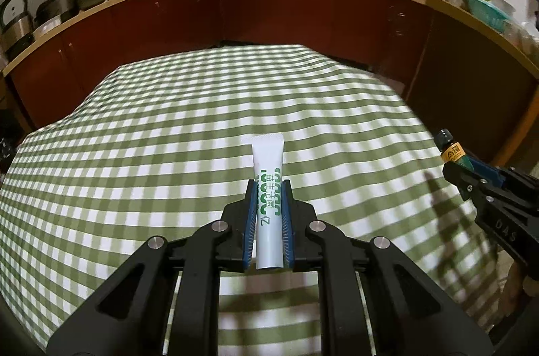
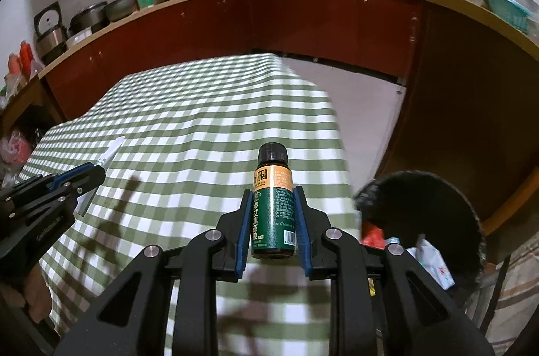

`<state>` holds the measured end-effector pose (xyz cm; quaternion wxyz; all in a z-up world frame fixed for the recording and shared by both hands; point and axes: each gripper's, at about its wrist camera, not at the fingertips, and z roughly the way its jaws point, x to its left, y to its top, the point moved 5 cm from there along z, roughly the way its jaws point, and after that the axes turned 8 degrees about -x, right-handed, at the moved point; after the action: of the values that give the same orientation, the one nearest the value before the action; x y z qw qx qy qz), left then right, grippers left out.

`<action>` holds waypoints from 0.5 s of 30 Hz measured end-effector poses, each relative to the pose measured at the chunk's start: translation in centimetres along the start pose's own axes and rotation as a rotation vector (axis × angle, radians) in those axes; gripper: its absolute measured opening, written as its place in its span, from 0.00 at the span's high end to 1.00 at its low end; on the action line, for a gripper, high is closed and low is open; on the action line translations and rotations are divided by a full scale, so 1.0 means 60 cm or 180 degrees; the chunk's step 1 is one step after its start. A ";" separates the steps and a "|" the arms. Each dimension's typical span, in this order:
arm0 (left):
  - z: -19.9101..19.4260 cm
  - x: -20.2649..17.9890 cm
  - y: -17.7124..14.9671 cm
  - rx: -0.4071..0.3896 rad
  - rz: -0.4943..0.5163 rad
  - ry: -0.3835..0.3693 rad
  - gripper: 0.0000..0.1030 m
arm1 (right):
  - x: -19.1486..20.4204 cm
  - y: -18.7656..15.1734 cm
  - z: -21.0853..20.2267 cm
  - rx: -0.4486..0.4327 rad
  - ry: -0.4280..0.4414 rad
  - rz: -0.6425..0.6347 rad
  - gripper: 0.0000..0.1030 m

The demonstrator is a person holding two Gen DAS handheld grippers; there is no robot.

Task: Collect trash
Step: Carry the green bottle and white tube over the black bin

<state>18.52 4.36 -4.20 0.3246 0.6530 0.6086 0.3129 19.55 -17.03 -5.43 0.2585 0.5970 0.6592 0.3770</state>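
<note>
Above the green-checked counter (image 2: 202,106), with the black trash bin (image 2: 438,197) low on the right, the right hand-held gripper (image 2: 272,214) pinching the green bottle (image 2: 273,214) should cross first, then the left hand-held gripper (image 1: 269,207) pinching the white tube (image 1: 269,187), both held firm until over the bin.

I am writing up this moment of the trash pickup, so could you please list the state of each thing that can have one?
left gripper: shut on the tube
white tube: held clear of the table
right gripper: shut on the bottle
green bottle: capped, held off the table
trash bin: open, litter inside
checked tablecloth: bare where visible
</note>
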 end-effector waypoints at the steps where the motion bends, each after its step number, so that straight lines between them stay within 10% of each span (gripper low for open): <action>1: -0.002 -0.010 0.002 -0.0013 0.0017 -0.0028 0.87 | -0.007 -0.001 -0.006 -0.0019 -0.0030 0.0013 0.76; 15: -0.022 -0.229 0.019 -0.0183 0.0391 -0.0643 0.87 | -0.163 -0.026 -0.078 -0.0186 -0.0554 0.0349 0.76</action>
<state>17.23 -9.35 -2.68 0.3830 0.7077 0.5223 0.2822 16.40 -27.51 -5.02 0.3112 0.6549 0.5893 0.3563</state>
